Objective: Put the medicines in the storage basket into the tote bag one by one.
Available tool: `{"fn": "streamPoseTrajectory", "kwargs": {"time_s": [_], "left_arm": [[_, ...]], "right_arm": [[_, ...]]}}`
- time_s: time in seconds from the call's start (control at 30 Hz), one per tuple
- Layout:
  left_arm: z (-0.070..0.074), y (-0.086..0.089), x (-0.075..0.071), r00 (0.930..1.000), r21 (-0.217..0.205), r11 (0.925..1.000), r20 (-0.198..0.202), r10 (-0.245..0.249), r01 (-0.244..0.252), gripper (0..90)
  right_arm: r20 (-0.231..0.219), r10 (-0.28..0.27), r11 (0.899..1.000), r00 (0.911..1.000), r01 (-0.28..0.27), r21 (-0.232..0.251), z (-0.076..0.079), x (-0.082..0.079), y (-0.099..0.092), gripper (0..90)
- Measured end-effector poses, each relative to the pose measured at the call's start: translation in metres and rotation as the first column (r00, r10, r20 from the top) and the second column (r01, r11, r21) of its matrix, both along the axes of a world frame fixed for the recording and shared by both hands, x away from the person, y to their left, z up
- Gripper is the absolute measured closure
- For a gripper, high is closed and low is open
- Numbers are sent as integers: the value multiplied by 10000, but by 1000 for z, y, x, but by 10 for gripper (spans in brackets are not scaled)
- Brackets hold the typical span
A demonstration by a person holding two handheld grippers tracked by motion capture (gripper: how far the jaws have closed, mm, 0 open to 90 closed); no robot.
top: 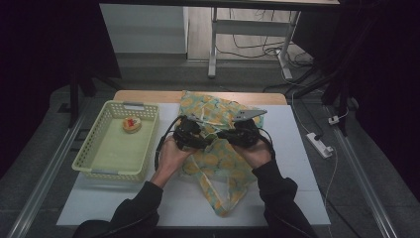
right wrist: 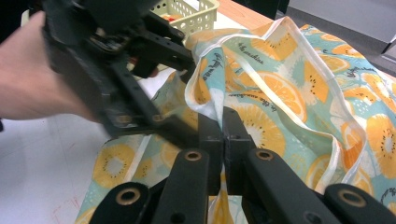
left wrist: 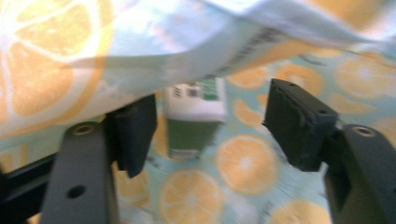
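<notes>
Your white table top (top: 297, 163) sits on grey floor (top: 163, 74), dim light, dark at both sides. Behind it: white desk legs (top: 213, 44), loose cables (top: 257, 49). At right, a white power strip (top: 321, 145) lies on the floor

From above, my table (top: 297, 163) sits in dim, flat light while everything around it sinks into near black. Close in, the orange-print bag (left wrist: 243, 163) beyond my left fingers (left wrist: 299, 126) is bright and warm, but soft: the fold above them is washed pale and the small green box (left wrist: 194, 121) between them is smeared. My right fingers (right wrist: 224, 140) look sharp; the other hand (right wrist: 32, 79) to their left is motion-blurred.
</notes>
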State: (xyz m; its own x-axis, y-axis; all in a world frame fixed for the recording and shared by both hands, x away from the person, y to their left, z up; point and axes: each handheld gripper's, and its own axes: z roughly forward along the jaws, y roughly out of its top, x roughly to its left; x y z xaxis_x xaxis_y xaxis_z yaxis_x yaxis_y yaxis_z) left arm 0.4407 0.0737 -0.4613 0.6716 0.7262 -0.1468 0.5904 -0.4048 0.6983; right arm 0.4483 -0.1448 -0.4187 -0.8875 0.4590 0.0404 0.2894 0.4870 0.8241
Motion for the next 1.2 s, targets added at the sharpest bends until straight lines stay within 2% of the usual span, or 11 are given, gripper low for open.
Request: {"fn": "streamPoseTrajectory", "kwargs": {"time_s": [0.13,0.27,0.53,0.63,0.73,0.83,1.07,1.1,1.2], "left_arm": [[4,4,-6,9996,-200,9995,-116,-238,236,252],[7,12,-11,9985,-207,9987,-292,-470,464,198],[16,35,-18,9982,-390,9979,-306,-521,509,100],[18,45,-18,9989,-434,9983,-256,-402,391,59],[19,56,-18,9993,-281,9992,-227,-286,279,22],[19,68,-17,9991,-298,9994,-399,-168,156,0],[17,103,-14,9985,-412,9979,-230,496,-505,0],[16,108,-13,9979,-353,9976,-279,589,-599,0],[15,124,-12,9964,198,9967,-288,793,-788,1]], "right_arm": [[14,-17,10000,10000,17,9,0,0,0,895],[24,-4,10000,10000,4,15,1,-1,0,895],[15,-18,10000,10000,18,9,1,-1,0,894],[52,8,10000,10000,-8,17,1,-1,0,894],[54,21,10000,10000,-21,1,1,-1,1,895],[57,11,10000,10000,-11,4,1,-1,1,894],[59,7,10000,10000,-7,-15,0,-1,1,894],[51,7,10000,10000,-7,-19,0,-1,1,894],[75,10,10000,10000,-9,-52,0,-1,1,894]]}}
